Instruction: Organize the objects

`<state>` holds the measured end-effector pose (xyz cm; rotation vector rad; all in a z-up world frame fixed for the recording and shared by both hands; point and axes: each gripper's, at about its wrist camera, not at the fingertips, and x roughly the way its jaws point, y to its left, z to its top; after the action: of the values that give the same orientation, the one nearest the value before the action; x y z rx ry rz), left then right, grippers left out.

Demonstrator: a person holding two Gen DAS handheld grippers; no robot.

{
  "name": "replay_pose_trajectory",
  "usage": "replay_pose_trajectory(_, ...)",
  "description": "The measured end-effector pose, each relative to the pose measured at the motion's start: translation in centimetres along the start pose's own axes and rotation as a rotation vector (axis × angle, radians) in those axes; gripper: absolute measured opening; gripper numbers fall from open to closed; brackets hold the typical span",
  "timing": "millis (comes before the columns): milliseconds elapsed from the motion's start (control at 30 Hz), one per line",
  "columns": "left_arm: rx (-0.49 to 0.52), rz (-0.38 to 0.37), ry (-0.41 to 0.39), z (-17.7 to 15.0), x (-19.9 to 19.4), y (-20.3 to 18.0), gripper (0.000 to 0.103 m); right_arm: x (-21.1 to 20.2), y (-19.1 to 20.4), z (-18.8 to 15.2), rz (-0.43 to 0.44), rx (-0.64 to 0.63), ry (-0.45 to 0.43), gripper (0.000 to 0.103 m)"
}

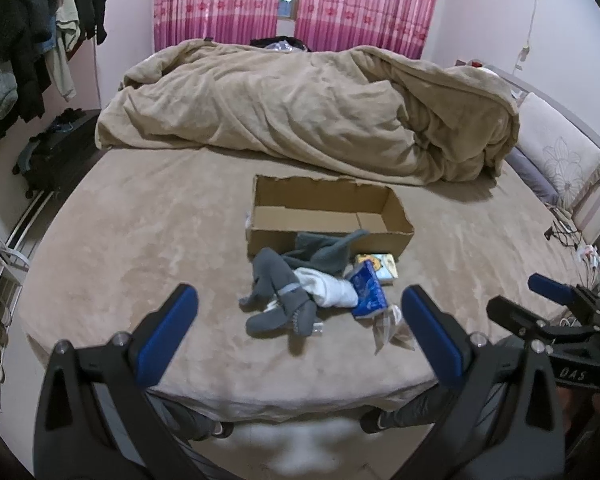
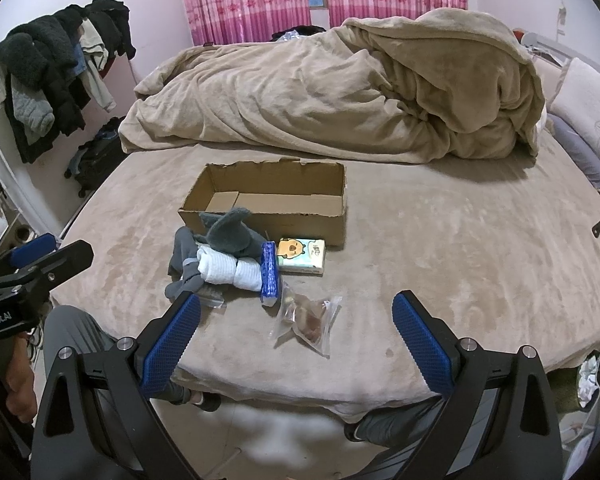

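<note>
An open, empty cardboard box (image 1: 328, 210) (image 2: 272, 200) sits mid-bed. In front of it lies a pile: grey socks (image 1: 280, 300) (image 2: 228, 234), a white rolled sock (image 1: 328, 290) (image 2: 228, 270), a blue tissue pack (image 1: 368, 288) (image 2: 269, 272), a yellow cartoon tissue pack (image 1: 380, 266) (image 2: 302, 254) and a clear snack bag (image 1: 390, 326) (image 2: 306, 320). My left gripper (image 1: 300, 320) is open and empty, held just short of the pile. My right gripper (image 2: 296, 328) is open and empty, near the snack bag; it also shows in the left wrist view (image 1: 548, 300).
A rumpled beige duvet (image 1: 300, 112) (image 2: 340, 96) covers the bed's far half. Pillows (image 1: 556, 156) lie at the right. A clothes rack (image 2: 52, 76) and a dark suitcase (image 1: 56, 156) stand at the left. The bed's near edge (image 2: 300, 384) is below the grippers.
</note>
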<state>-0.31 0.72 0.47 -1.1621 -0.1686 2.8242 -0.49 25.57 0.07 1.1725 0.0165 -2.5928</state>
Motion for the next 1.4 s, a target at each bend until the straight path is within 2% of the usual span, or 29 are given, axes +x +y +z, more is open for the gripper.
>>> replay_pose_trajectory(967, -0.003, 0.018, 0.002, 0.2, 0.0, 0.2, 0.102, 0.1, 0.5, 0.3, 0.003, 0.0, 0.001, 0.098)
replay_pose_trajectory(1200, 0.005, 0.017, 0.023, 0.0, 2.4, 0.3, 0.102, 2.1, -0.1, 0.6, -0.03, -0.005, 0.016, 0.098)
replay_pose_trajectory(1400, 0.015, 0.029, 0.061, -1.0, 6.3, 0.7, 0.102, 5.6, -1.1, 0.2, -0.046, -0.008, 0.058, 0.098)
